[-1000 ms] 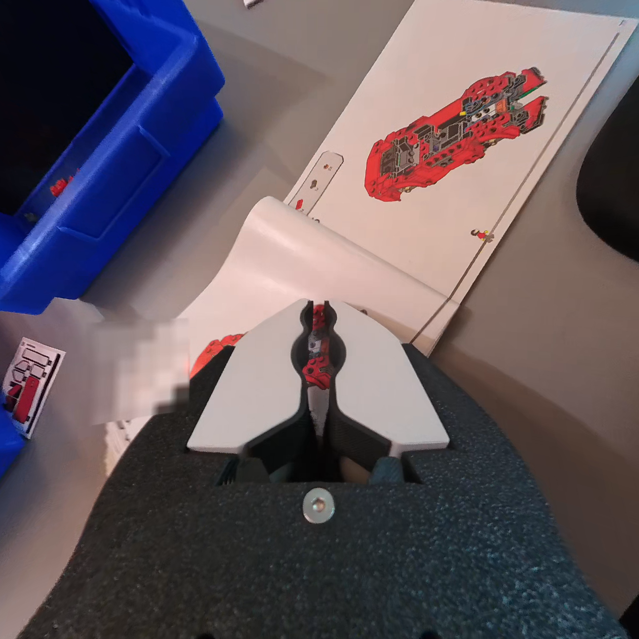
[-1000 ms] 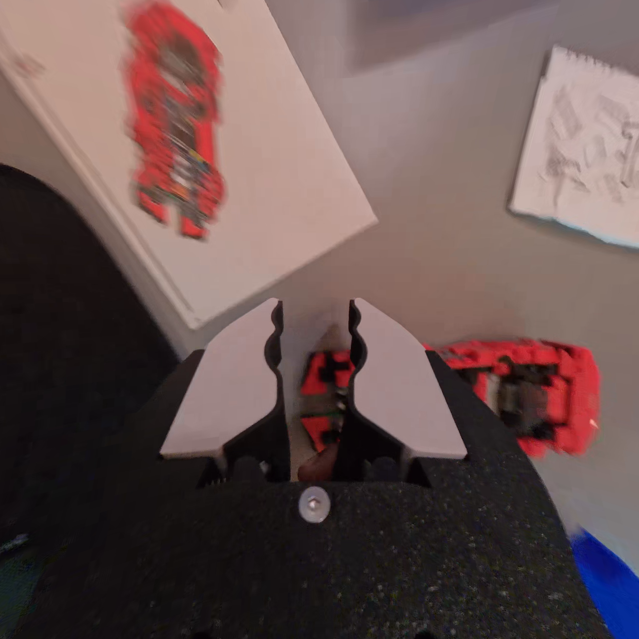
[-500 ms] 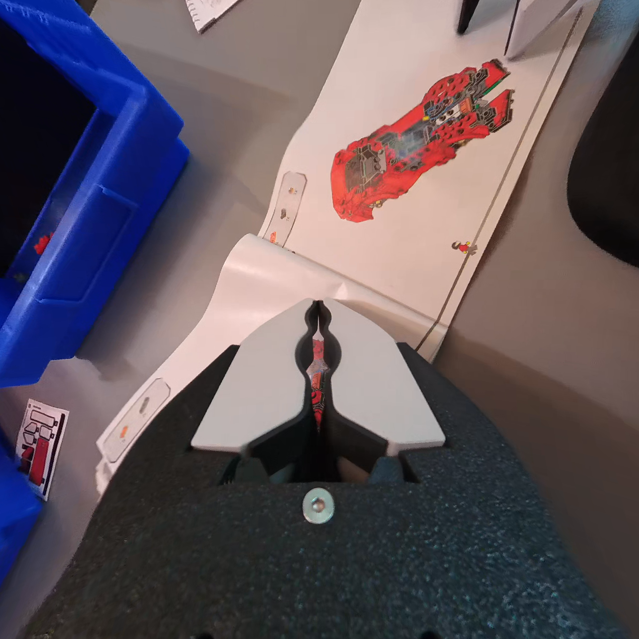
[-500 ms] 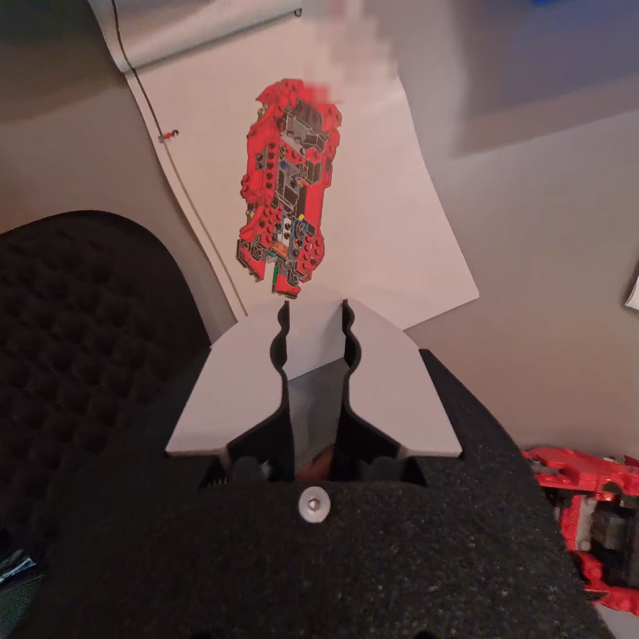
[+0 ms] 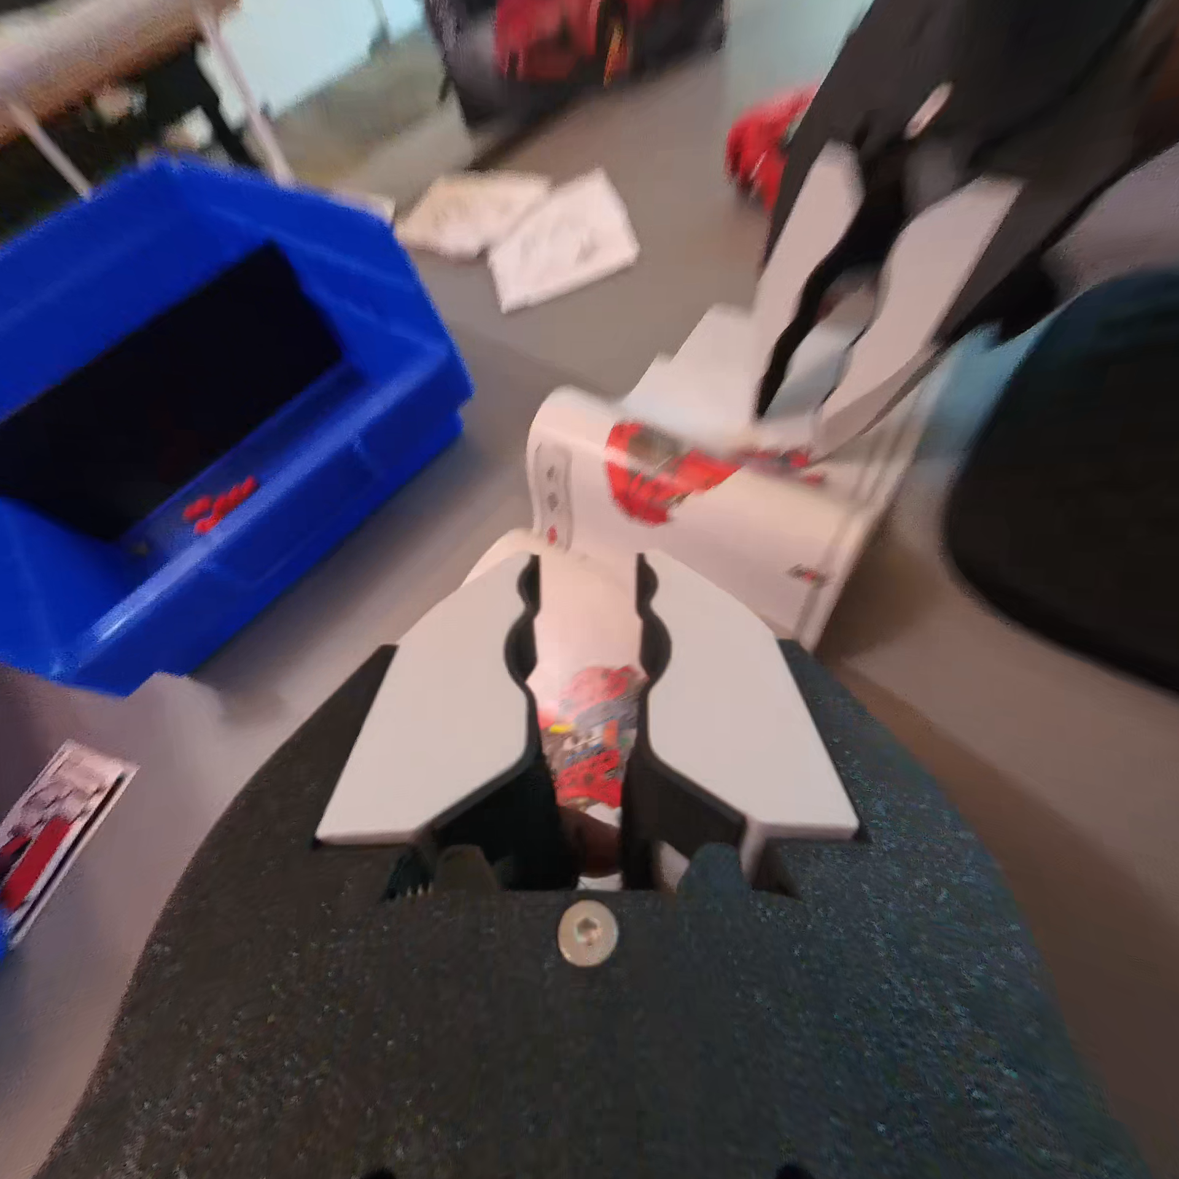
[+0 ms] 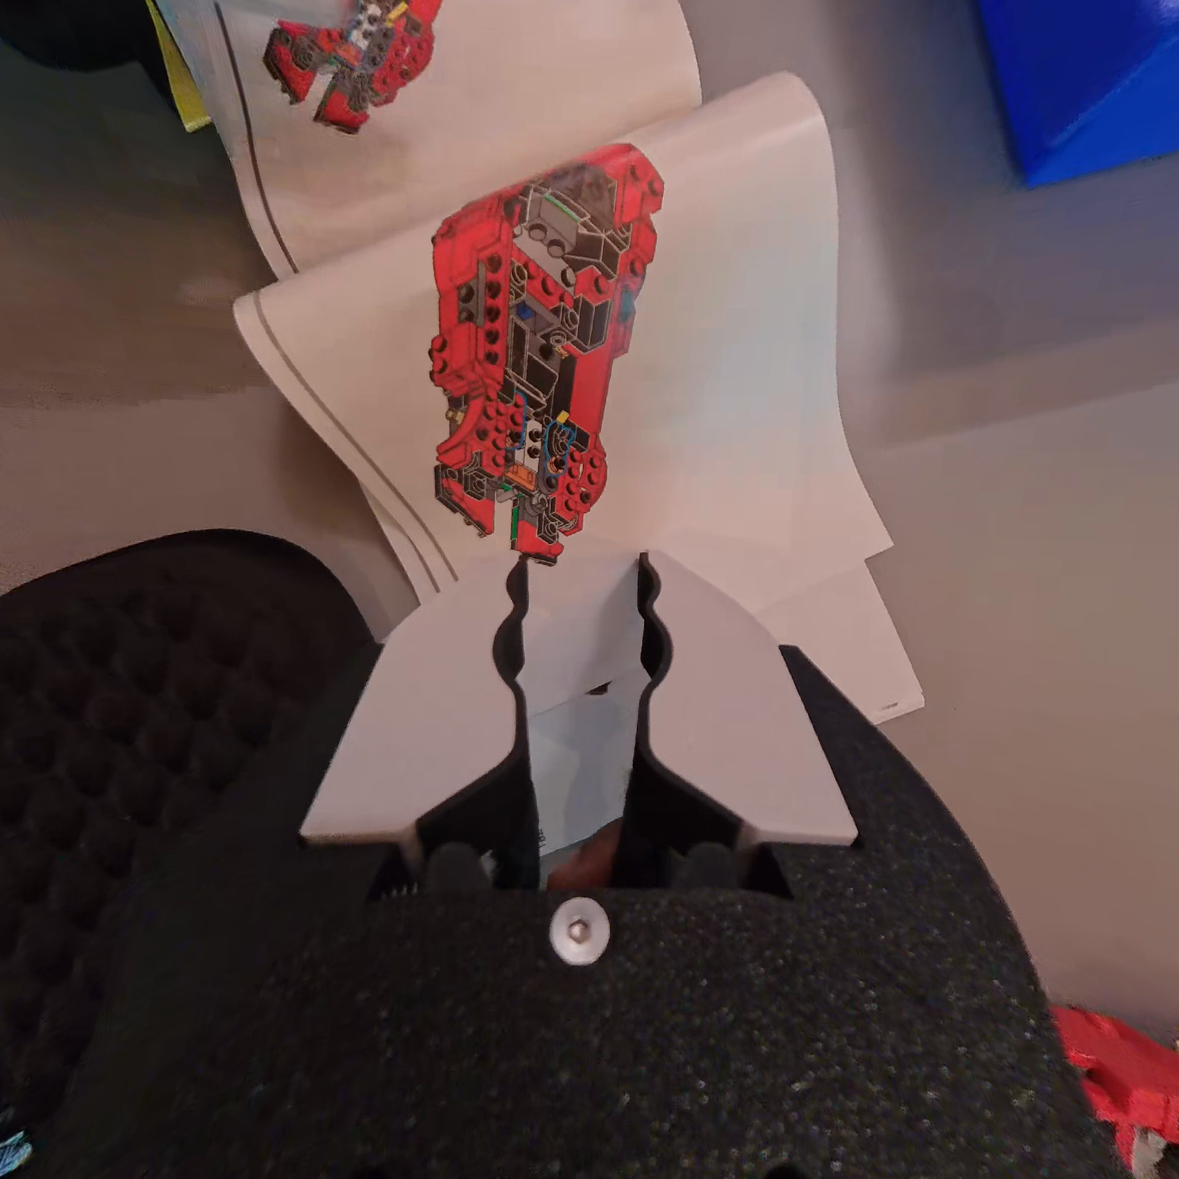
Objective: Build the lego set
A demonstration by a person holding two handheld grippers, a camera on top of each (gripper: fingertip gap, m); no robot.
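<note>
The instruction booklet (image 6: 734, 357) lies open on the grey table, one page curled up and showing a red car drawing. My right gripper (image 6: 582, 561) is open, its fingertips at the near edge of that page. In the blurred left wrist view my left gripper (image 5: 587, 564) is open, with a booklet (image 5: 734, 542) page showing between its fingers. The right gripper (image 5: 797, 415) also shows there, tips down on the booklet. The partly built red lego car (image 6: 1110, 1078) sits at the bottom right edge of the right wrist view.
A blue bin (image 5: 383, 300) with a few red bricks (image 5: 220, 504) stands to the left. A sticker sheet (image 5: 57, 829) lies near it. Loose paper sheets (image 5: 555, 242) lie farther back. A black foam pad (image 6: 127, 702) is beside the booklet. My right fingertips sit around 12 cm from my left ones. My right gripper is the nearer one to the partly built red lego car (image 6: 1110, 1078): about 15 cm, against 30 cm.
My left gripper, shut on the booklet page before, has opened and tilted up. My right gripper has moved from over the lego car onto the booklet, and a page now stands curled up.
</note>
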